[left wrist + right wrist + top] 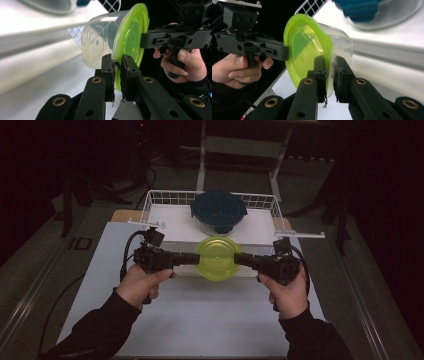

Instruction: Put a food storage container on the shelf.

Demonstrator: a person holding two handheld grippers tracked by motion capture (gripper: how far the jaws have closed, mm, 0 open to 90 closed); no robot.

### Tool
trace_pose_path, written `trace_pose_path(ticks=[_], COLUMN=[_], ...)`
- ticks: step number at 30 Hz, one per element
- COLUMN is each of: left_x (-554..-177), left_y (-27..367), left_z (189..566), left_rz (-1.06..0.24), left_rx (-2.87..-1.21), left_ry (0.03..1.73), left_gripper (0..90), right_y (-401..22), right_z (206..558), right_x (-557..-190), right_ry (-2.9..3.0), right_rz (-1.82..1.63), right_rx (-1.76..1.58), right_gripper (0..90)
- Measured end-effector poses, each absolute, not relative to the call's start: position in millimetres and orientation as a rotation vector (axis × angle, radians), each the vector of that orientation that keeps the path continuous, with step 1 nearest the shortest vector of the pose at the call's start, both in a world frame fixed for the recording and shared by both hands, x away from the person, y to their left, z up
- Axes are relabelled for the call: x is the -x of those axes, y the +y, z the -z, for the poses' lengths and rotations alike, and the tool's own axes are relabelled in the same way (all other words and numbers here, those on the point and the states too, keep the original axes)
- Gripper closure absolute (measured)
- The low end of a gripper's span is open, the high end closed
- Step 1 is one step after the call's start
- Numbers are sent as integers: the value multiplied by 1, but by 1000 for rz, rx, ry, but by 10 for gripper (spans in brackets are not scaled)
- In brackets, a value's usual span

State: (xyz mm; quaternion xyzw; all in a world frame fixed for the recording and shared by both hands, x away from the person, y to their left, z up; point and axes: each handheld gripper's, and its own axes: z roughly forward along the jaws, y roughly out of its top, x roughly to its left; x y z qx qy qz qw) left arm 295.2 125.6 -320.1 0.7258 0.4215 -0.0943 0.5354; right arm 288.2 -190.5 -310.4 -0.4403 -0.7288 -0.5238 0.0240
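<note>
Tub (218, 258): I'm holding it off the table, green lid up.
Left gripper (191, 258): clamping the rim.
Right gripper (241, 259): clamping the opposite rim.
Next: I'm judging both hands must move together toward the basket (160, 198).

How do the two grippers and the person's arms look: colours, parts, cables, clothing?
The left gripper and right gripper are matte black, each with a pistol handle, a small boxy camera on top and a trailing black cable. Brass-coloured rivets mark the jaw links. The person wears black long sleeves.
</note>
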Motion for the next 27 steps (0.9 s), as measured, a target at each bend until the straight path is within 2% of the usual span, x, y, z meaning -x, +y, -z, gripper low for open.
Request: trace_pose_path(ticks=[17,27], left_x=[-332,-363], left_y=[125,119], left_z=[266,255], left_rz=[162,162], left_rx=[-1710,-1680], left_ry=[998,1011], left_gripper=[814,813], right_y=[-187,-189], right_z=[259,243], right_x=[-326,-354], right_ry=[-2264,-2263], right_rz=[1704,1718], right_rx=[1381,1429], right_gripper=[811,810])
